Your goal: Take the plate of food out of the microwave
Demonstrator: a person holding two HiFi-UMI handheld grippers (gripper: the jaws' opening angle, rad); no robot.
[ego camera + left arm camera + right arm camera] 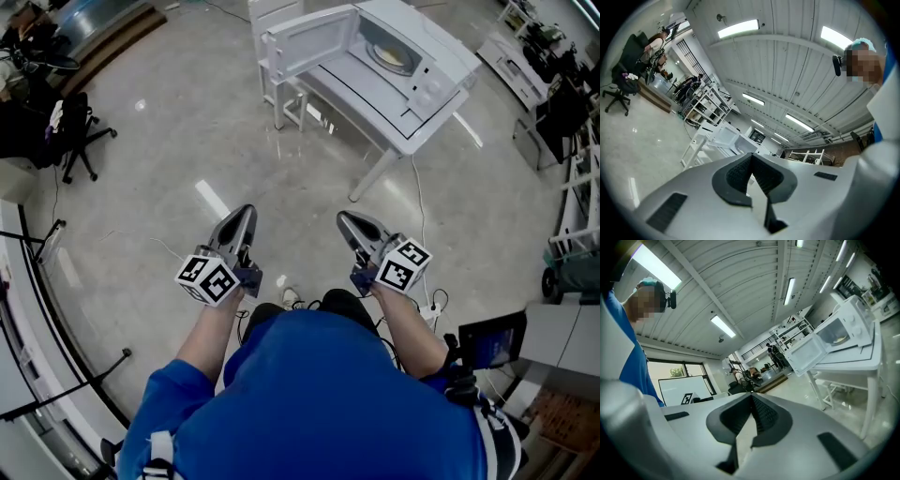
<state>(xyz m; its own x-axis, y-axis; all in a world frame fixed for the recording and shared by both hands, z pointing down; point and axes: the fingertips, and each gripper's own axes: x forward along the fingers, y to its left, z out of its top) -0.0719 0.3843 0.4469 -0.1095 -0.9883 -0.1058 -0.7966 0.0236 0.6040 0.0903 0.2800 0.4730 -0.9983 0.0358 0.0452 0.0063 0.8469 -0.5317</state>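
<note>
You're in a big lab or workshop hall. Bare polished floor (159,187) spreads wide all round you. Overhead, a ribbed metal ceiling (787,70) with long strip lights (738,28). White racks (710,101) stand along the far side. An office chair (80,141) sits by cluttered benches at the edge. A whiteboard (689,385) carries a square marker. A cable (417,202) trails loose over the floor. The microwave (412,66) sits on a white table (373,178) out in the open. People (773,355) stand in the background.
</note>
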